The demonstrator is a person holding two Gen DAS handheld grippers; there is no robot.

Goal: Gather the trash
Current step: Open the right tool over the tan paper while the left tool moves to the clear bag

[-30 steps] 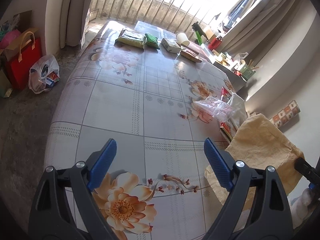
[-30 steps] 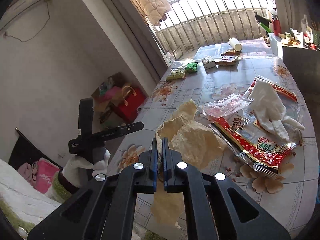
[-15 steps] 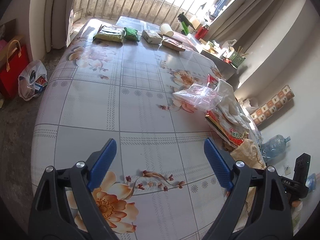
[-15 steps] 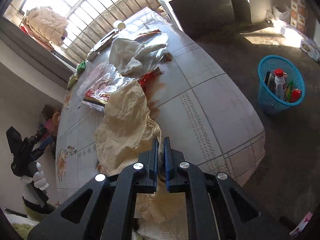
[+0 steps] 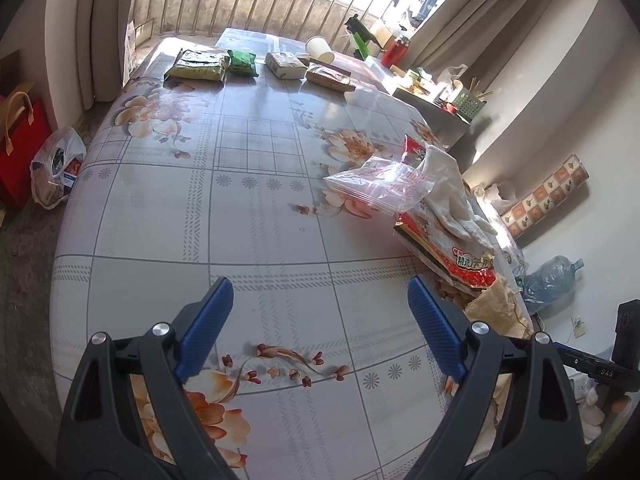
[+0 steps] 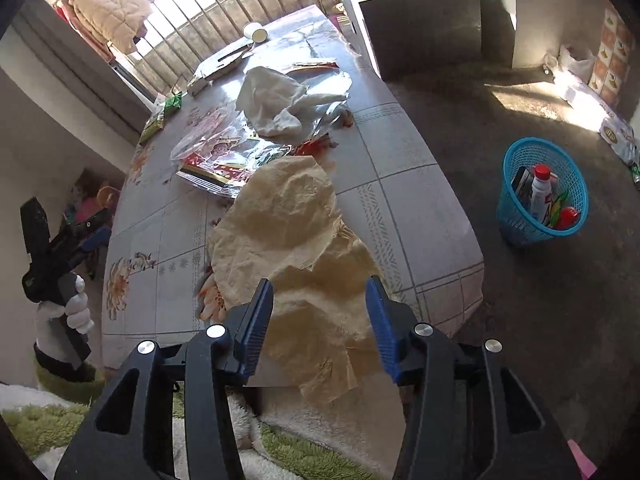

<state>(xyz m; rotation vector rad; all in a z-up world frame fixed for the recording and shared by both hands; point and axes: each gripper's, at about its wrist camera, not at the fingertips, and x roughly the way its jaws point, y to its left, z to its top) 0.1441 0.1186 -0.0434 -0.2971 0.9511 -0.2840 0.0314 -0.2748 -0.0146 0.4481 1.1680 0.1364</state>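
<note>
On the table edge: brown paper (image 6: pixel 288 240), crumpled, lies over the near rim of the flowered table (image 6: pixel 404 184), its lower part hanging off the side; in the left wrist view only a corner of it shows at the table's right rim (image 5: pixel 494 308).
Right gripper (image 6: pixel 318 312): fingers spread apart, one on each side of the brown paper's lower part, gripping nothing; whether the pads touch the paper cannot be told.
Left gripper (image 5: pixel 320 312): fingers wide apart above bare tablecloth, holding nothing; seen from the right wrist view it sits off the table's far side in a white-gloved hand (image 6: pixel 72 308).
Snack bag: red and silver snack bag (image 6: pixel 224 168) lies flat just beyond the brown paper, touching its far edge.
Clear bag: clear plastic bag (image 5: pixel 380 184) rests partly on the snack bag, toward the middle of the table.
White cloth: white cloth (image 6: pixel 280 108) heaped on top of the snack bag.
Far end of table: yellow-green packet (image 5: pixel 198 66), green packet (image 5: pixel 242 62), tissue pack (image 5: pixel 284 66), brown packet (image 5: pixel 330 78) and a paper cup (image 5: pixel 320 49) on its side, all well apart from the grippers.
Bin: blue basket (image 6: pixel 520 216) stands on the floor to the right of the table, well apart from it, with a white red-capped bottle (image 6: pixel 540 192) and other items inside.
Floor, other side: red bag (image 5: pixel 18 152) and a white plastic bag (image 5: pixel 56 172) side by side.
</note>
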